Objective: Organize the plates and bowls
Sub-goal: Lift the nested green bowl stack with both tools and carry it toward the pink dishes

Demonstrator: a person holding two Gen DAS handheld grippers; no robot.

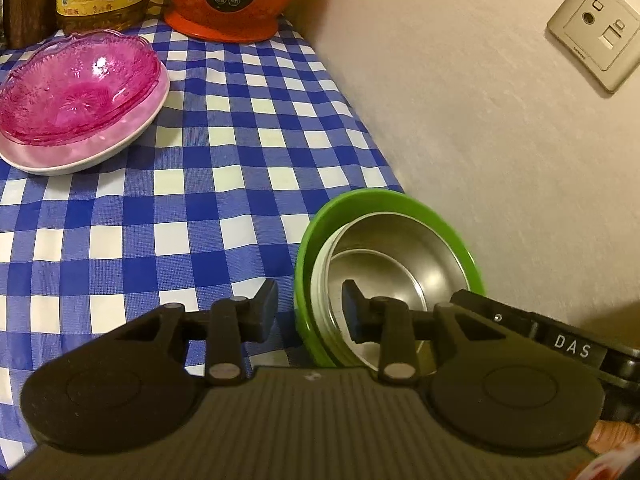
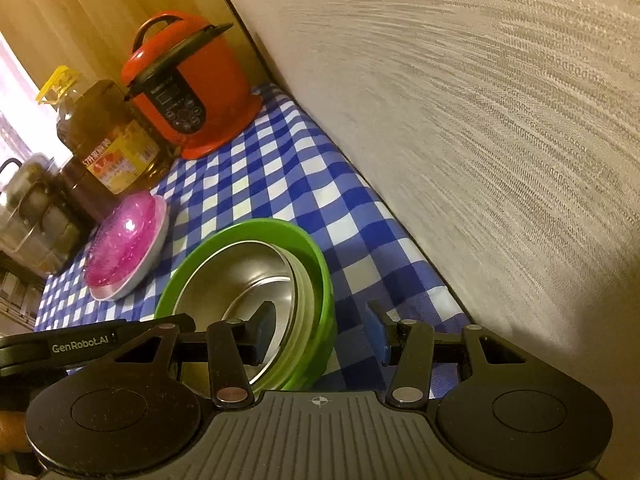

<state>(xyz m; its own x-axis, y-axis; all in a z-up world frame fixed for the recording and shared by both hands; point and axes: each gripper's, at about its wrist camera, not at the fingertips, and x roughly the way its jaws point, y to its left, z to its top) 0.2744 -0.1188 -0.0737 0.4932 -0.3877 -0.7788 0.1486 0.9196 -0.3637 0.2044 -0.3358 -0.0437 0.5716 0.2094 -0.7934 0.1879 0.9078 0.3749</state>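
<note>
A steel bowl [image 1: 400, 248] sits nested inside a green bowl [image 1: 384, 196] on the blue checked cloth beside the wall. My left gripper [image 1: 310, 308] straddles the near left rims of both: one finger is inside the steel bowl, the other outside the green one, with cloth showing in the gap. My right gripper [image 2: 320, 328] straddles the opposite side of the green bowl [image 2: 256, 226]. Its left finger is in the steel bowl [image 2: 240, 280] and its right finger stands off the outer wall. Further back, a pink glass bowl [image 1: 80, 84] rests on a white plate [image 1: 100, 152].
A red electric cooker [image 2: 192, 92] and a large oil bottle [image 2: 104, 140] stand at the back of the checked tablecloth [image 1: 200, 200]. The wall [image 1: 480, 120], with a socket plate [image 1: 596, 32], runs along the right. A metal rack of jars [image 2: 28, 208] is at far left.
</note>
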